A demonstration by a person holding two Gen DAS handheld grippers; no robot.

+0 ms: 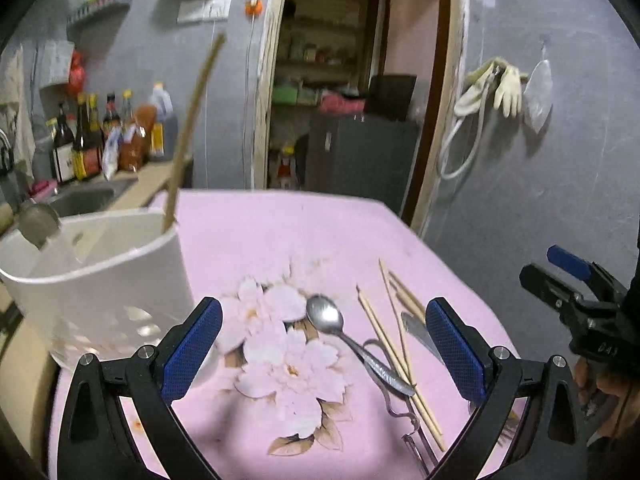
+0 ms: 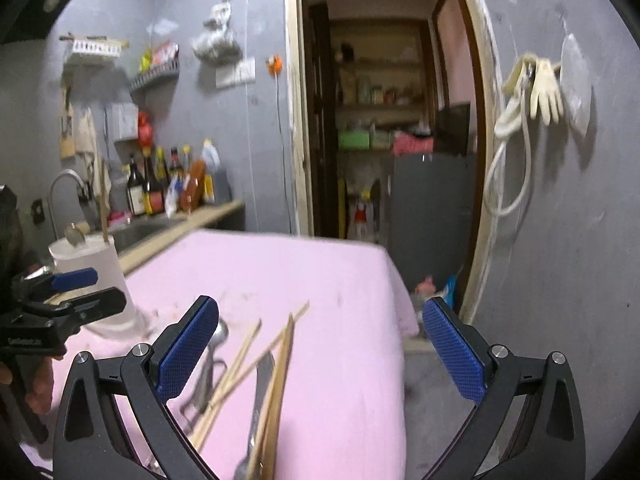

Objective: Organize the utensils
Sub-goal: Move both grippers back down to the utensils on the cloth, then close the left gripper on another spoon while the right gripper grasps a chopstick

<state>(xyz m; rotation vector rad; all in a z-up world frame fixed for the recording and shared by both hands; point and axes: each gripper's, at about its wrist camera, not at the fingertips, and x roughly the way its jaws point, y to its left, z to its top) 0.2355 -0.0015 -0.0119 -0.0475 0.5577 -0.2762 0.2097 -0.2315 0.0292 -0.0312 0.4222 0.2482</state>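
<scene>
A metal spoon lies on the pink flowered tablecloth, its bowl between the tips of my open left gripper, which hovers above it with nothing held. Right of the spoon lie several wooden chopsticks, a knife blade and a wire-handled tool. A white utensil holder stands at the left with a wooden stick and a ladle in it. My right gripper is open and empty over the chopsticks, knife and spoon. The holder stands behind the left gripper.
Beyond the holder are a steel sink and a row of sauce bottles on the counter. The table's far edge faces a doorway with a grey fridge. Its right edge drops to the floor. Gloves hang on the wall.
</scene>
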